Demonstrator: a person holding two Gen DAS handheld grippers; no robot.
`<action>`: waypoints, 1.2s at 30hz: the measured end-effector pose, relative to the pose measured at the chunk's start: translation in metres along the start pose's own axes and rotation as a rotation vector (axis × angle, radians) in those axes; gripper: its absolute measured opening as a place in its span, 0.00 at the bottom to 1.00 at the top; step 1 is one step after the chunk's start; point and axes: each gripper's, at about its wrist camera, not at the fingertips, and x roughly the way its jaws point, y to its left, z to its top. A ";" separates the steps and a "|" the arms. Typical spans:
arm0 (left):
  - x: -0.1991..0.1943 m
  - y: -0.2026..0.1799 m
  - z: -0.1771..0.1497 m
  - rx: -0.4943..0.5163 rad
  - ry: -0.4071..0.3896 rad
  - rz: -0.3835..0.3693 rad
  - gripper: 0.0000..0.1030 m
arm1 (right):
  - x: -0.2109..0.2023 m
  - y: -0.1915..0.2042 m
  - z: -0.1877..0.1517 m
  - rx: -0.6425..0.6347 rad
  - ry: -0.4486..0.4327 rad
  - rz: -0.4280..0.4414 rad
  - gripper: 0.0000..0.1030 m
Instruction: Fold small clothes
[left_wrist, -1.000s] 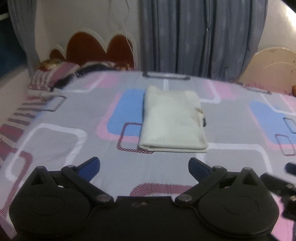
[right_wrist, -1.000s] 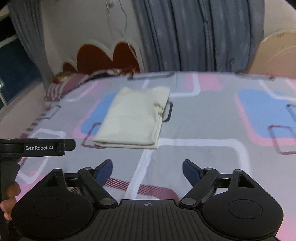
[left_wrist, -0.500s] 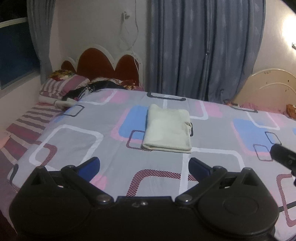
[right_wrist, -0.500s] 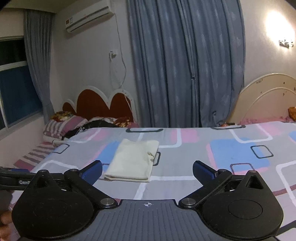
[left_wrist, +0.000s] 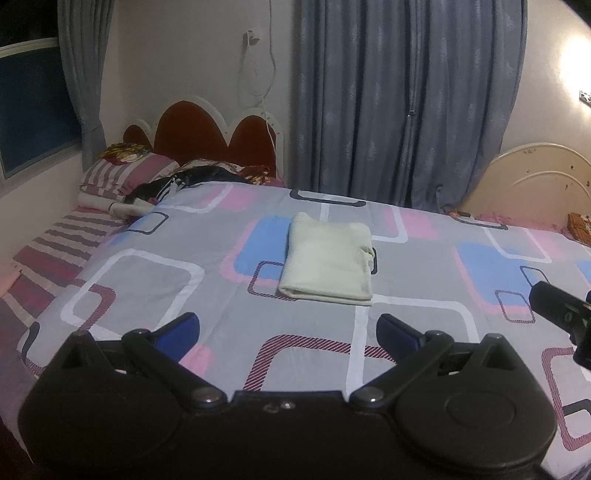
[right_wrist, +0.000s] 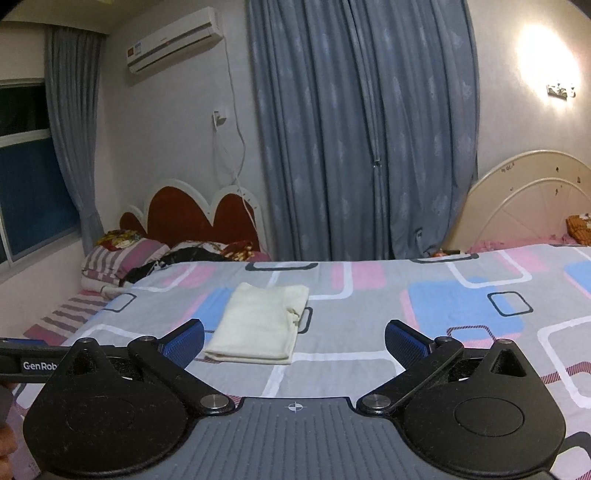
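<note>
A cream garment (left_wrist: 328, 260) lies folded into a neat rectangle on the patterned bedspread (left_wrist: 184, 280), well ahead of both grippers. In the right wrist view the same cream garment (right_wrist: 260, 323) sits ahead and slightly left. My left gripper (left_wrist: 288, 328) is open with nothing between its blue pads. My right gripper (right_wrist: 295, 338) is open wide and empty too. Both hang above the near part of the bed, clear of the cloth. Part of the right gripper's body (left_wrist: 561, 314) shows at the right edge of the left wrist view.
Striped pillows (left_wrist: 122, 177) and dark clothing (left_wrist: 173, 184) lie by the red headboard (left_wrist: 210, 136) at the far left. Grey curtains (left_wrist: 399, 103) hang behind the bed. A cream headboard (right_wrist: 524, 199) stands at the far right. The left tool's bar (right_wrist: 26, 363) crosses the right view's left edge.
Both grippers have pulled back and risen away from the folded garment, which now looks smaller and farther. The right gripper's jaws have widened. The garment has not moved.
</note>
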 end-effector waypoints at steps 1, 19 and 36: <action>-0.001 0.000 -0.001 -0.001 0.001 0.001 0.99 | 0.000 0.001 0.000 -0.005 -0.002 0.000 1.00; -0.002 0.009 -0.004 -0.008 -0.003 0.020 0.99 | 0.002 0.008 -0.001 -0.022 0.006 0.016 1.00; 0.000 0.006 -0.004 -0.010 0.002 0.024 0.99 | 0.006 0.006 -0.001 -0.031 0.009 0.028 1.00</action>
